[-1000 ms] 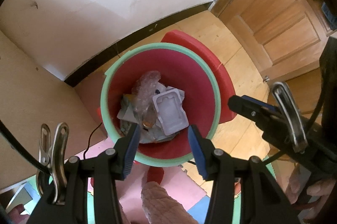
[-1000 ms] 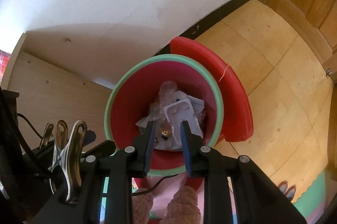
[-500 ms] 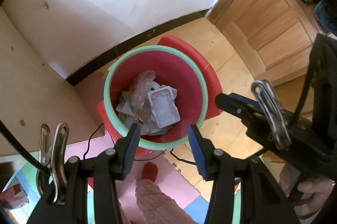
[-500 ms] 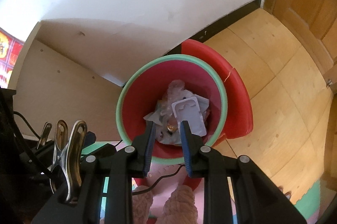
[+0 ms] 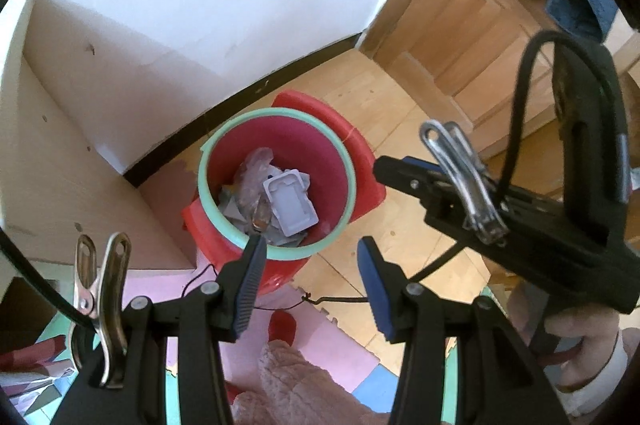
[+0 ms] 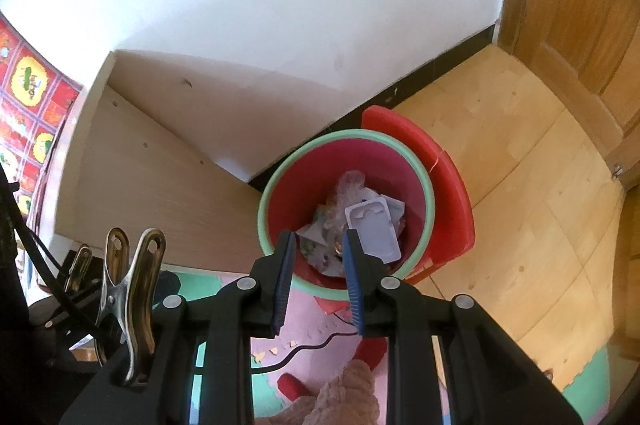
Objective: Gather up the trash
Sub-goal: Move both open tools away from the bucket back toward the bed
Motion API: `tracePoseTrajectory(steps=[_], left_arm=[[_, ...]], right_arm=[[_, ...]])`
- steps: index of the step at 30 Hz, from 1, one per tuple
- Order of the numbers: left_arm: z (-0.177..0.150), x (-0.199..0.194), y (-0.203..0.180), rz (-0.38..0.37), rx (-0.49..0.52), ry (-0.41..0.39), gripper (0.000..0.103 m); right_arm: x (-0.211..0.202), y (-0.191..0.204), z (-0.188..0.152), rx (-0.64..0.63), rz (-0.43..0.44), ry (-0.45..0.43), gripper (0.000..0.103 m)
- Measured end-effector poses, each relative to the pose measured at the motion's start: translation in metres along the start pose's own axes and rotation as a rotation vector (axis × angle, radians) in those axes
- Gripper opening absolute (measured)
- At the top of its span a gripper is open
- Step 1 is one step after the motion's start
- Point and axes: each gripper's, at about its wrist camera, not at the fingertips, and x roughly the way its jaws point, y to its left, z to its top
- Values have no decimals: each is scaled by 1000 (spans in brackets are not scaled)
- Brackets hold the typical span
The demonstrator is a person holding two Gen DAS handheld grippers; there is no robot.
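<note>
A red bin with a green rim [image 5: 276, 113] [image 6: 348, 134] stands on the floor by the wall. Inside lie a white plastic tray [image 5: 292, 205] [image 6: 374, 231], crumpled clear plastic [image 5: 254, 173] [image 6: 350, 185] and paper scraps. My left gripper [image 5: 310, 253] hangs high above the bin's near edge, open, with nothing between its fingers. My right gripper [image 6: 320, 245] is also high over the bin, its jaws a narrow gap apart and empty. In the left wrist view the right gripper's body [image 5: 480, 193] reaches in from the right, held by a hand [image 5: 580, 337].
A red lid [image 5: 360, 161] [image 6: 448, 185] leans behind the bin. A pale wooden panel [image 6: 160, 185] stands to the left, a wooden door [image 5: 480, 25] to the right. Coloured foam mats [image 5: 344, 345], a black cable [image 6: 316, 345] and a fuzzy pink slipper [image 5: 296, 385] lie below.
Both grippers have risen away from the bin, which now looks smaller and farther off. The jaws stayed as they were and the trash in the bin has not moved.
</note>
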Motion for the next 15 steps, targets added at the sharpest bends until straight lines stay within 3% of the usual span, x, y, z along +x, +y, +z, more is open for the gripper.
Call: tracePoseTrajectory(steps=[15], left_arm=[[-29,-88,0,-26,1,-104,50]], right_arm=[[-79,52,-22,-27,10,-112,25]])
